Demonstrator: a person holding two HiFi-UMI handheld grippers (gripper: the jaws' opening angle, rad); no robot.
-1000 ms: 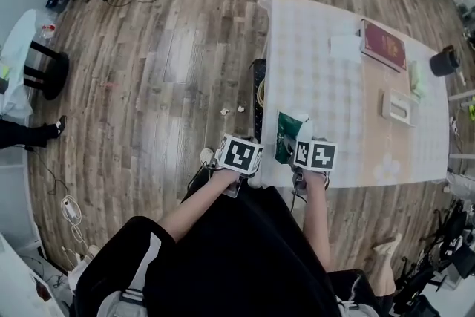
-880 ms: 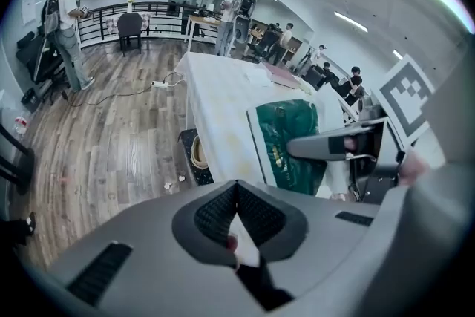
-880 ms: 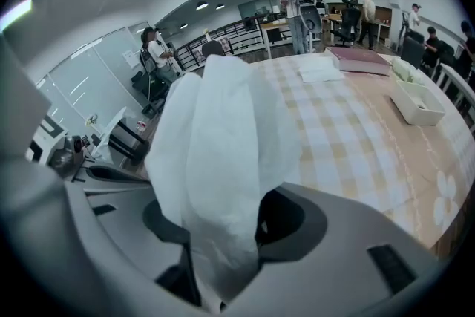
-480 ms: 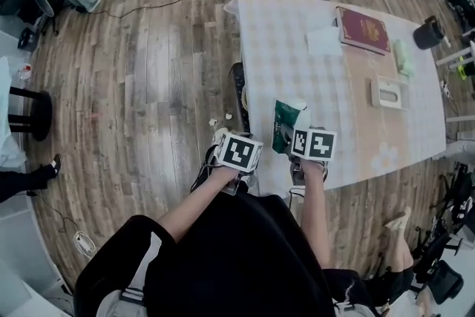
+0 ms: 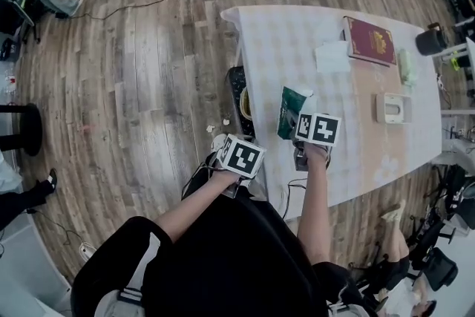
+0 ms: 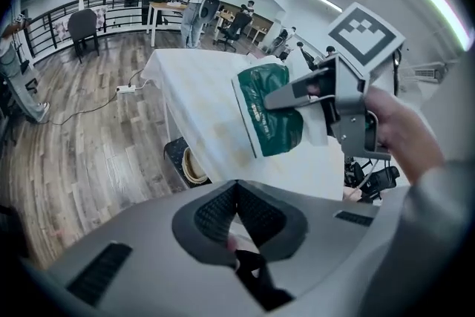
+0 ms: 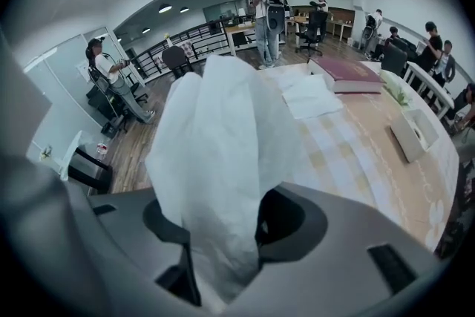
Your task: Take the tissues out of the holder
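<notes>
A green tissue pack [image 5: 291, 111] with white tissue [image 7: 223, 137] sticking out hangs above the table's near left part. My right gripper [image 5: 300, 126] is shut on it; in the right gripper view the white tissue fills the gap between the jaws of the right gripper [image 7: 223, 234]. The left gripper view shows the green pack [image 6: 271, 111] from the side, held up in the air. An open white tissue holder [image 5: 392, 108] lies on the table to the right, apart from the pack. My left gripper [image 5: 239, 158] is off the table's near left edge, jaws shut and empty [image 6: 236, 193].
On the table with the pale checked cloth [image 5: 282, 41] lie a maroon book [image 5: 372, 41], a white sheet [image 5: 332, 57] and a pale green item [image 5: 406, 67]. A black cup [image 5: 433, 41] is at the far right. A basket [image 5: 241, 96] stands on the floor by the table. People stand in the background.
My right gripper has carried the tissue pack farther out over the table. The left gripper has stayed by the table's near edge.
</notes>
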